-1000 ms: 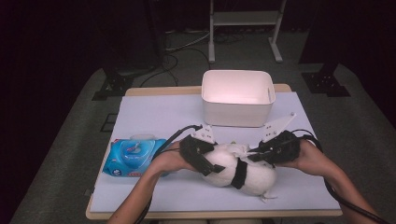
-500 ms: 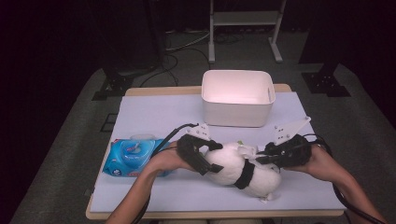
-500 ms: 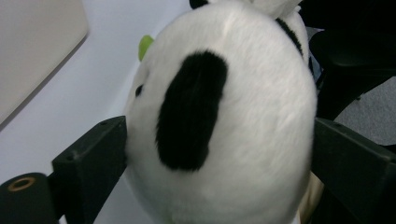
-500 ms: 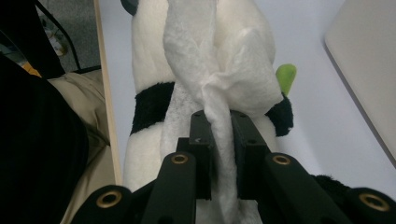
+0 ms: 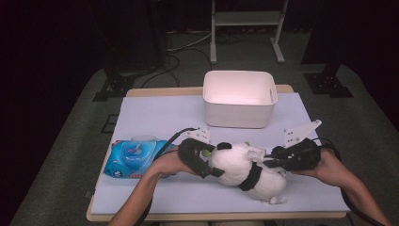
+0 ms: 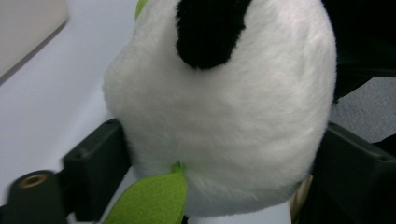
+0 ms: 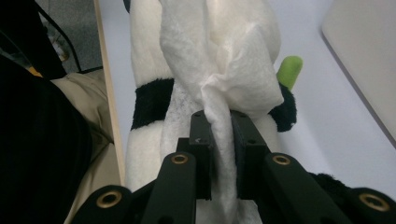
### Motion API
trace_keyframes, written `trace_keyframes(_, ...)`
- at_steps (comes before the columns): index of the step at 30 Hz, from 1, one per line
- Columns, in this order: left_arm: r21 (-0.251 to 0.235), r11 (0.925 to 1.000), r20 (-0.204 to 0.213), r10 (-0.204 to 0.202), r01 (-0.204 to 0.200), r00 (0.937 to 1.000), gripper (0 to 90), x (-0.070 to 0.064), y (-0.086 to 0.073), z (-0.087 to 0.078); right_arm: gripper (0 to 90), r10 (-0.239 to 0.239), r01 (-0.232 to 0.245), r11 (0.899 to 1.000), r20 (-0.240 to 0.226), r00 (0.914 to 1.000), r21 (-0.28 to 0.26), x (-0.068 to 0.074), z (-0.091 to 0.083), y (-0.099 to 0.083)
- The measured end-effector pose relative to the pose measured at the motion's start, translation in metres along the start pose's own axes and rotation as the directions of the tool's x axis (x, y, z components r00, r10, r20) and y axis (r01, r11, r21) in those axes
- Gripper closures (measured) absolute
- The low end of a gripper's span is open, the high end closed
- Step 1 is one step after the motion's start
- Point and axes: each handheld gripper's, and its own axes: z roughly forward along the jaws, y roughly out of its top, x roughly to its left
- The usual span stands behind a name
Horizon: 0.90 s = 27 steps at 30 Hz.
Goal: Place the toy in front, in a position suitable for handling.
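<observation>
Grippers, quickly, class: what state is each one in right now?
Left gripper: jaws spread around the panda toy, gripping its head.
Right gripper: shut on a white wipe draped over the panda.

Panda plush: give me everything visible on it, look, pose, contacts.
The panda plush is white fuzzy fabric with a black ear, a black band round its middle and green felt leaf pieces. It lies on its side on the pale mat, in front of the white bin. The left gripper has its jaws round the head; the right gripper pinches a white wipe laid against the body.
</observation>
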Motion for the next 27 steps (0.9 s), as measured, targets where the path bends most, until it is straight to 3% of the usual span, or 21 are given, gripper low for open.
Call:
trace_keyframes(3, -0.025, 0.9996, -0.012, 0.016, -0.016, 0.9998, 25.9, -0.001, 0.002, -0.004, 79.9, 0.012, -0.012, 1.000, 0.006, 0.9999, -0.023, -0.002, -0.001, 0.001)
trace_keyframes(7, -0.033, 0.9983, -0.035, 0.047, -0.048, 0.9983, 31.0, -0.005, 0.009, -0.010, 80.3, 0.006, -0.005, 0.999, 0.014, 0.9999, -0.036, -0.002, -0.003, 0.008)
trace_keyframes(12, -0.026, 0.9973, -0.059, 0.067, -0.068, 0.9960, 32.1, -0.008, 0.020, -0.018, 80.3, -0.008, 0.009, 0.999, 0.026, 0.9996, -0.042, -0.003, -0.003, 0.017)
trace_keyframes(22, 0.025, 0.9935, -0.124, 0.113, -0.111, 0.9858, 32.8, -0.017, 0.039, -0.044, 80.9, -0.007, 0.010, 0.993, 0.019, 0.9998, -0.121, -0.005, -0.004, 0.034)
trace_keyframes(27, 0.042, 0.9931, -0.123, 0.113, -0.109, 0.9859, 32.7, -0.018, 0.039, -0.044, 80.9, -0.008, 0.009, 0.996, 0.008, 0.9999, -0.084, -0.003, 0.007, 0.030)
